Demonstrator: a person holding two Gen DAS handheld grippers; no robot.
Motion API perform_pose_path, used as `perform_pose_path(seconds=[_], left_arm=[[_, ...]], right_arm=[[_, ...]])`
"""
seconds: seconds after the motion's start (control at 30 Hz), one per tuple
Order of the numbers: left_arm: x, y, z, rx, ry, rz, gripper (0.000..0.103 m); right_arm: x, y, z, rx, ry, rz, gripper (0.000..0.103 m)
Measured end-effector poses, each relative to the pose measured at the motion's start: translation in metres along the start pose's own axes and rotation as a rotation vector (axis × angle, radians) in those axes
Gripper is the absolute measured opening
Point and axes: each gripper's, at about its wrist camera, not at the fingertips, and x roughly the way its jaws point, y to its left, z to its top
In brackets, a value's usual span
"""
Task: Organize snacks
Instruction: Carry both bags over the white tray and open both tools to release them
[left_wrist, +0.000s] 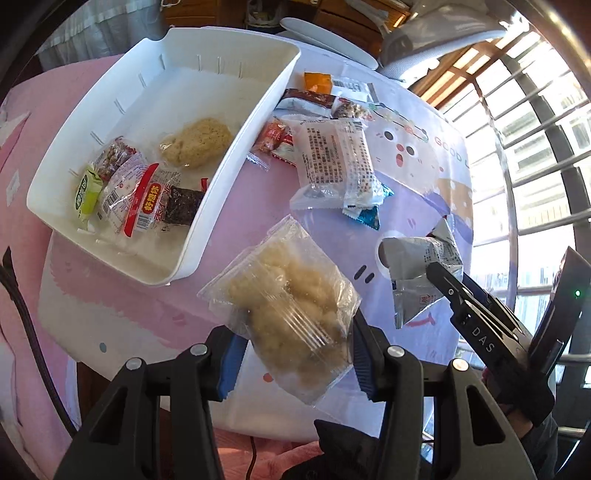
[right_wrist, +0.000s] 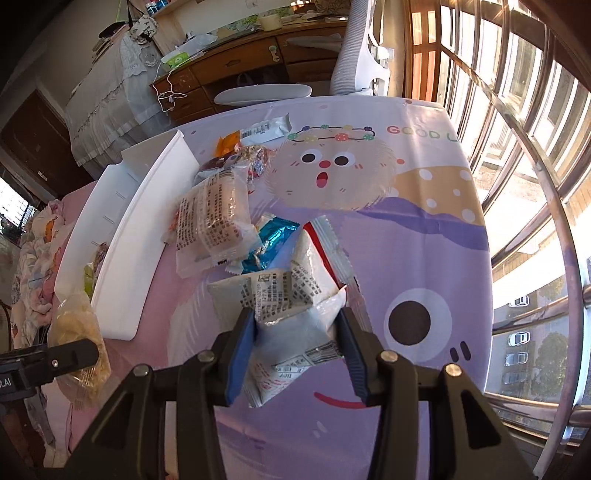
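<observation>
A clear packet of pale puffs (left_wrist: 291, 314) was pinched in the left claw (left_wrist: 295, 358), raised just beside the white bin (left_wrist: 236, 162). A white printed packet (right_wrist: 295, 317) was pinched in the right claw (right_wrist: 295, 350) above the surface (right_wrist: 424, 258), toward its window-side edge.

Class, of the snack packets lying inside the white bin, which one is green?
The small green packet at the bin's near-left corner; its neighbours are clear, red-banded or dark.
</observation>
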Motion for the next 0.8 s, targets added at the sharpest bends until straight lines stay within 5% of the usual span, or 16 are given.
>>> perform_pose_path(seconds=[0.33, 0.8], left_arm=[[-0.042, 0.009, -0.011, 0.164, -0.011, -0.061, 0.049], [-0.114, 0.073, 0.025, 0.317, -0.094, -0.093, 0.049]], right_arm=[[-0.019, 0.037, -0.030, 0.007, 0.070, 0.126, 0.047], [-0.056, 0.118, -0.024, 0.021, -0.067, 0.215, 0.049]])
